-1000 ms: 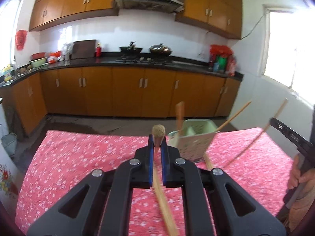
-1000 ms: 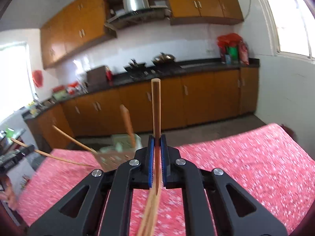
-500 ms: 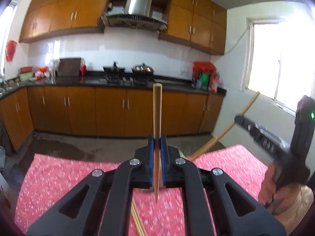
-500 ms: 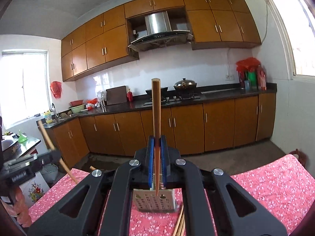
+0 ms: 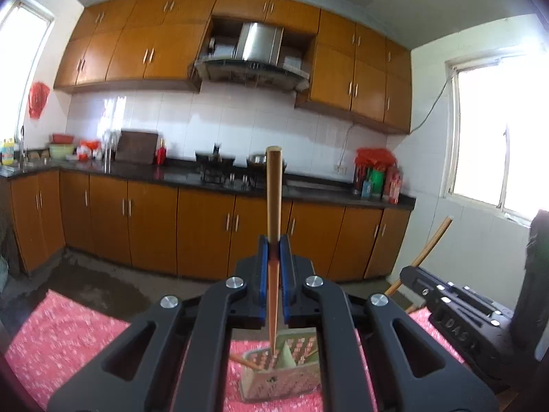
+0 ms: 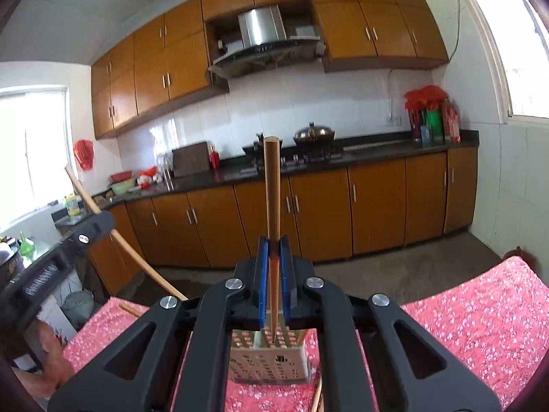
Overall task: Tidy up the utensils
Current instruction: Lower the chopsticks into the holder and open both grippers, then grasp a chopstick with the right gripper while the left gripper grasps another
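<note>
Presently, findings as follows.
Left gripper (image 5: 273,240): blue pads closed on a chopstick (image 5: 273,213), held upright; its thin tip points down into the holder (image 5: 281,374), at or just over the near compartment.
Right gripper (image 6: 273,240): pads closed on a second chopstick (image 6: 272,206), upright, thin tip down above the holder (image 6: 269,360); whether the tip touches the holder cannot be told.
Holder: pale green perforated caddy with a divider, standing on the tablecloth (image 5: 61,340); one stick leans out of it to the left in the left view.
Loose sticks: ends show on the cloth (image 6: 463,326) just beside the holder's right corner in the right view (image 6: 317,396).
Cross-view: the right gripper's body and its chopstick (image 5: 425,250) appear at the right edge of the left view; the left gripper's chopstick (image 6: 113,230) crosses the left side of the right view.
Background: orange cabinets (image 6: 377,206), dark counter, hob with a wok (image 6: 314,134), range hood (image 5: 260,48).
</note>
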Available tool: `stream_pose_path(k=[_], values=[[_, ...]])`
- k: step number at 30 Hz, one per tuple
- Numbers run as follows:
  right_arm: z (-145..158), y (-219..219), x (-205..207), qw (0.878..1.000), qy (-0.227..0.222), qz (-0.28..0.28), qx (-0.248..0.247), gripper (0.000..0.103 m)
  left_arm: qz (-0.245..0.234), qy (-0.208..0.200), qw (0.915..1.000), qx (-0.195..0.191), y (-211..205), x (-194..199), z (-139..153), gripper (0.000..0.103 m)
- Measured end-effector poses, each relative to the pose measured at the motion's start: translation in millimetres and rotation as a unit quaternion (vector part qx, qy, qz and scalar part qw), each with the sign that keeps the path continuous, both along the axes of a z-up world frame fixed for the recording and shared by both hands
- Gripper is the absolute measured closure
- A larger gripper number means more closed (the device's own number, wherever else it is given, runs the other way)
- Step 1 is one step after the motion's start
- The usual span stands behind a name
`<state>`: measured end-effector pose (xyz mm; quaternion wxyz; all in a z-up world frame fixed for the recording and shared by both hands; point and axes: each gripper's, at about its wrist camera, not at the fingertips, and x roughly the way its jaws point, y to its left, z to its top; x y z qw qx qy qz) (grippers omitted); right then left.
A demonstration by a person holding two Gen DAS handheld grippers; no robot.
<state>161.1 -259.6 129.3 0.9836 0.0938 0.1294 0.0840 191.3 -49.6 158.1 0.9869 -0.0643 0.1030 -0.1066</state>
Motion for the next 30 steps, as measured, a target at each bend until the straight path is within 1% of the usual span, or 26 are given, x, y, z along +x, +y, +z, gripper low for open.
stream_pose_path(k=[3, 5, 6, 7, 9, 11, 14, 17, 18, 19, 21, 23, 24, 26, 27, 28, 29, 30], values=[[-9, -1, 3, 1.000, 0.014, 0.002, 0.001, 0.095, -0.003, 0.030, 0.9995, -0.001, 1, 14, -19, 0.095], [-10, -2, 2, 1.000, 0.016, 0.006, 0.004, 0.094, 0.000, 0.038, 0.9993, -0.003, 4, 17, -25, 0.094], [-9, -2, 1, 1.000, 0.015, 0.006, 0.002, 0.090, 0.001, 0.041, 0.9992, -0.005, 6, 18, -27, 0.093], [-6, -2, -1, 1.000, 0.011, 0.004, 0.000, 0.084, 0.001, 0.043, 0.9991, -0.006, 8, 18, -27, 0.093], [-1, -5, -6, 1.000, 0.002, 0.000, 0.000, 0.076, 0.002, 0.042, 0.9990, -0.011, 13, 15, -28, 0.090], [4, -11, -14, 1.000, -0.008, -0.006, 0.001, 0.076, 0.006, 0.036, 0.9991, -0.020, 22, 8, -23, 0.081], [7, -22, -24, 1.000, -0.010, -0.027, -0.002, 0.076, 0.013, 0.028, 0.9988, -0.037, 40, -10, -16, 0.076], [-4, -42, -35, 0.999, 0.006, -0.051, 0.002, 0.076, 0.034, 0.030, 0.9979, -0.045, 64, -32, -17, 0.072], [-12, -49, -36, 0.998, 0.019, -0.058, 0.003, 0.076, 0.040, 0.034, 0.9976, -0.046, 71, -38, -20, 0.071], [-25, -57, -36, 0.997, 0.043, -0.065, 0.005, 0.076, 0.051, 0.042, 0.9968, -0.044, 82, -45, -27, 0.069], [-52, -66, -32, 0.994, 0.090, -0.066, 0.007, 0.076, 0.074, 0.070, 0.9943, -0.031, 97, -51, -48, 0.069], [-92, -68, -25, 0.986, 0.154, -0.060, 0.003, 0.076, 0.086, 0.102, 0.9910, -0.016, 108, -50, -71, 0.069], [-116, -67, -22, 0.980, 0.192, -0.048, 0.003, 0.078, 0.090, 0.127, 0.9879, -0.008, 112, -47, -87, 0.069], [-147, -60, -19, 0.971, 0.238, -0.022, 0.008, 0.082, 0.091, 0.181, 0.9792, 0.002, 119, -41, -120, 0.069], [-161, -55, -18, 0.966, 0.260, -0.011, 0.008, 0.085, 0.090, 0.202, 0.9753, 0.004, 120, -39, -133, 0.069], [-179, -47, -21, 0.960, 0.279, 0.002, 0.005, 0.086, 0.087, 0.225, 0.9705, 0.008, 121, -37, -149, 0.069], [-190, -39, -21, 0.956, 0.293, 0.012, 0.000, 0.086, 0.083, 0.239, 0.9673, 0.010, 121, -37, -160, 0.070], [-196, -36, -21, 0.954, 0.299, 0.017, -0.003, 0.088, 0.079, 0.251, 0.9647, 0.012, 120, -38, -171, 0.070]])
